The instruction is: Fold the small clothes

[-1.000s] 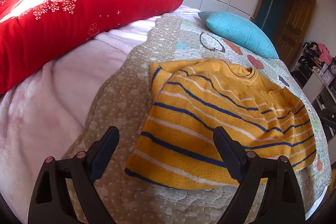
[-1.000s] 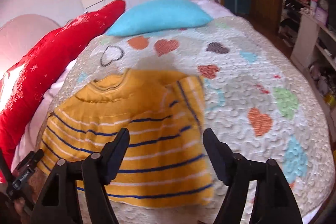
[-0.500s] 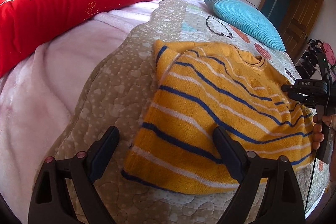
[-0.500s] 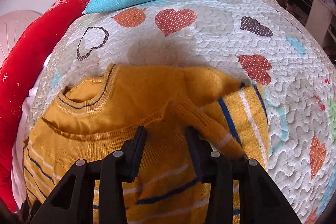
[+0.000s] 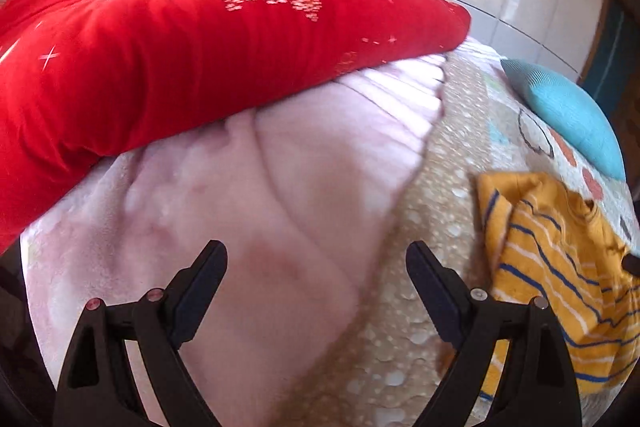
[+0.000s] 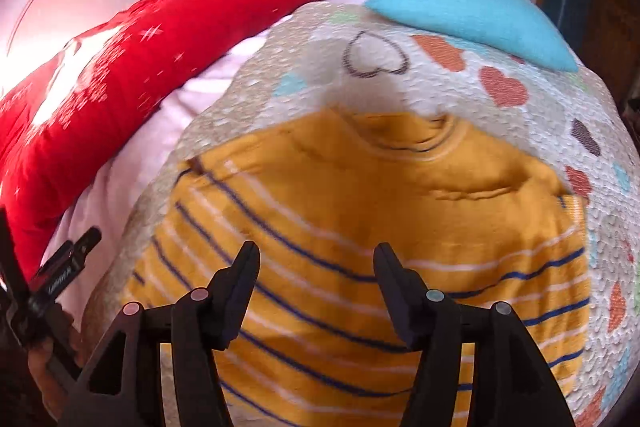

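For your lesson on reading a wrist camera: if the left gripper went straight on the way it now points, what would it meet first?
Most likely the pink blanket, which fills the view between the open left gripper. The red pillow lies further on. The yellow sweater sits off to the right, out of that line. Depth is hard to judge.

Left wrist view looks low across the bed, facing the pink blanket [image 5: 248, 211] and red pillow [image 5: 192, 39] ahead; the yellow striped sweater [image 5: 560, 267] sits at its right edge. Right wrist view looks down from close above the sweater [image 6: 380, 227], centred ahead. Both share sweater, red pillow [image 6: 132, 67], blue cushion [image 6: 472, 11].
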{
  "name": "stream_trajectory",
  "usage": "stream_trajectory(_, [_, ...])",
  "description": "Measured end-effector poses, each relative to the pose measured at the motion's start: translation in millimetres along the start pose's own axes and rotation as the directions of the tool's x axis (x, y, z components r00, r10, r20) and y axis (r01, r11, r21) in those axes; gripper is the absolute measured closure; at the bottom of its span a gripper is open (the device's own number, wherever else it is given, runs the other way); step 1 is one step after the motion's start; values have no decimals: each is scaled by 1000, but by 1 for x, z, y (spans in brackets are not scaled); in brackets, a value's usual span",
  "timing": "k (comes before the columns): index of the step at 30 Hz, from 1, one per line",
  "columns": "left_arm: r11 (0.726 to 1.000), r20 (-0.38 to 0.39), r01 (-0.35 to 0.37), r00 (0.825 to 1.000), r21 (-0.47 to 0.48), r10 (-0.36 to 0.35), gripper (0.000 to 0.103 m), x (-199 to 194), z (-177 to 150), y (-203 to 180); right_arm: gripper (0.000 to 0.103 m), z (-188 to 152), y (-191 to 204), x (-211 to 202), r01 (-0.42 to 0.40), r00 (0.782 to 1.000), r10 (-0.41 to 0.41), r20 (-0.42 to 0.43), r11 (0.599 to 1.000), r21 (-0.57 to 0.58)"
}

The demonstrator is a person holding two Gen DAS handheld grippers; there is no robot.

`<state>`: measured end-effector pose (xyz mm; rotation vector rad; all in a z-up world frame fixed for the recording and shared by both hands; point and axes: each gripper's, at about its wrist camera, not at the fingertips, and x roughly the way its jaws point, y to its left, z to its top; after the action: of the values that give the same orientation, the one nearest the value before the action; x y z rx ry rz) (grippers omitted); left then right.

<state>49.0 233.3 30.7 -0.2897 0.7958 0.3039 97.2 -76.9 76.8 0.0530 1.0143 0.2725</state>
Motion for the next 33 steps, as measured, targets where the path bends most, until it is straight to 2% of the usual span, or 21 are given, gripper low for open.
stream_trajectory(3, [997, 15, 13, 1000, -80, -12, 13, -4, 6, 28, 37, -17, 52, 16, -65, 997, 59, -53, 991, -120])
stream_trajectory(5, [993, 24, 20, 1000, -116, -17, 13, -7, 8, 40, 34, -30, 85, 24, -73, 996, 59, -74, 974, -215])
stream_trajectory(8, [986, 23, 41, 999, -159, -38, 13, -8, 8, 50, 31, -49, 125, 35, -23, 997, -3, -74, 933, -358])
stream_trajectory(10, [984, 23, 56, 998, -170, -52, 13, -8, 9, 52, 31, -55, 142, 42, 17, 997, -44, -59, 915, -403])
stream_trajectory(16, [984, 39, 74, 997, -162, -68, 13, -12, 9, 46, 30, -35, 155, 68, 148, 987, -158, -11, 943, -297])
stream_trajectory(21, [979, 21, 82, 997, -189, -80, 13, -7, 8, 53, 30, -23, 158, 99, 316, 944, -330, 2, 902, -294])
stream_trajectory(24, [972, 20, 89, 996, -217, -87, 13, -5, 9, 59, 31, -24, 156, 107, 358, 929, -369, 15, 891, -279])
stream_trajectory(25, [971, 22, 92, 996, -220, -90, 13, -5, 9, 59, 34, -24, 156, 107, 363, 928, -373, 17, 890, -276])
stream_trajectory(27, [971, 28, 100, 995, -217, -96, 13, -7, 8, 58, 48, -24, 158, 104, 367, 926, -377, 19, 887, -282])
stream_trajectory(28, [972, 31, 100, 995, -211, -96, 13, -7, 8, 56, 61, -23, 157, 100, 367, 926, -377, 24, 885, -287])
stream_trajectory(29, [974, 33, 102, 995, -204, -97, 13, -8, 8, 53, 68, -22, 154, 95, 352, 932, -361, 23, 892, -282])
stream_trajectory(33, [976, 30, 123, 992, -182, -119, 13, -9, 6, 42, 77, -13, 123, 60, 183, 983, -186, -4, 969, -165])
